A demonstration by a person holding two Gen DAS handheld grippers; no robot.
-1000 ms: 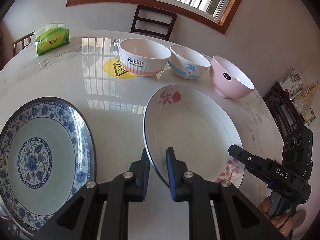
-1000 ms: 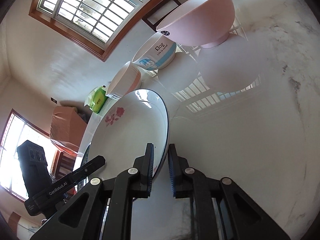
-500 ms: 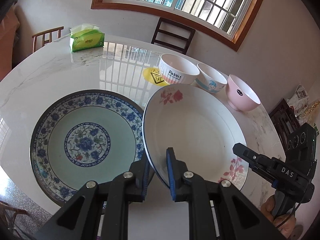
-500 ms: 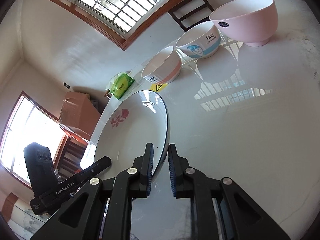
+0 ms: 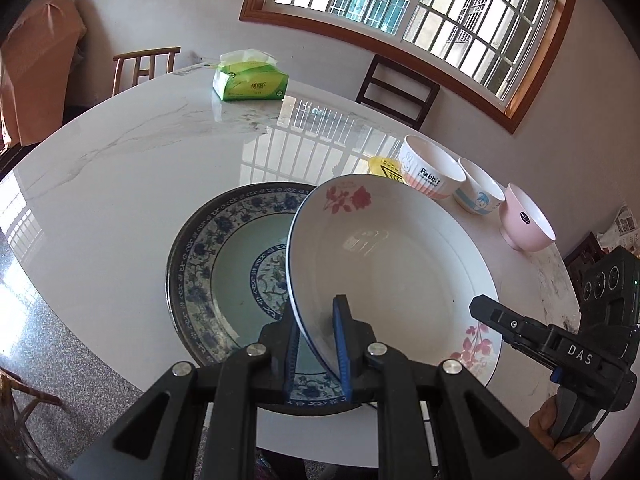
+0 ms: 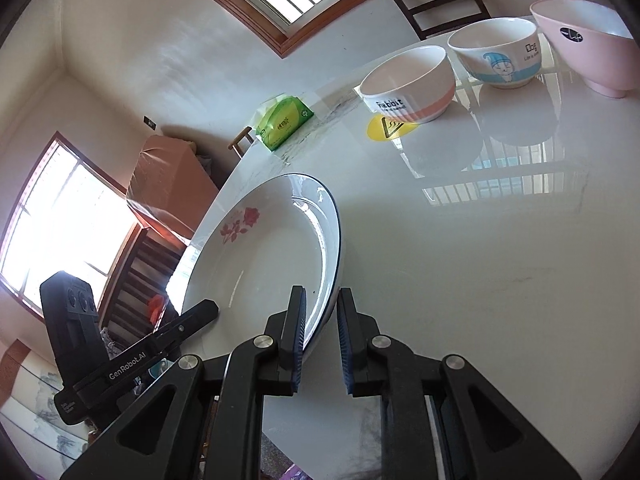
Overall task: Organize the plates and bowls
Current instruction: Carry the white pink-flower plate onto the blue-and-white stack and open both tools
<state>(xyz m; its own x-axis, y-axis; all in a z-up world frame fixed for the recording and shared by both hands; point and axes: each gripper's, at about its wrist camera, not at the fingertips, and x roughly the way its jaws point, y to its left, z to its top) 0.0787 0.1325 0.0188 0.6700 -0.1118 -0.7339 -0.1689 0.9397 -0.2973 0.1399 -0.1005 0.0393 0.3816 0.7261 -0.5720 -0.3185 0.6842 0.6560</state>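
Observation:
Both grippers hold a white plate with red flowers (image 5: 392,256) by opposite rims, lifted and tilted above the table. My left gripper (image 5: 318,344) is shut on its left rim; my right gripper (image 6: 322,340) is shut on its right rim (image 6: 332,264). The plate partly overlaps a large blue-patterned plate (image 5: 224,264) lying on the table below. Three bowls stand in a row at the far right: a white and pink Rabbit bowl (image 5: 430,168), a white and blue bowl (image 5: 480,192) and a pink bowl (image 5: 526,224). They also show in the right wrist view, Rabbit bowl (image 6: 408,84) first.
A green tissue pack (image 5: 250,82) sits at the far side of the round marble table (image 5: 120,184). A yellow round sticker (image 6: 386,128) lies by the Rabbit bowl. Chairs (image 5: 396,88) stand around the table. The table edge runs close below the blue plate.
The flowered plate has been carried left and higher with both grippers on it. It now hangs partly over the blue plate, and the bowls look farther away.

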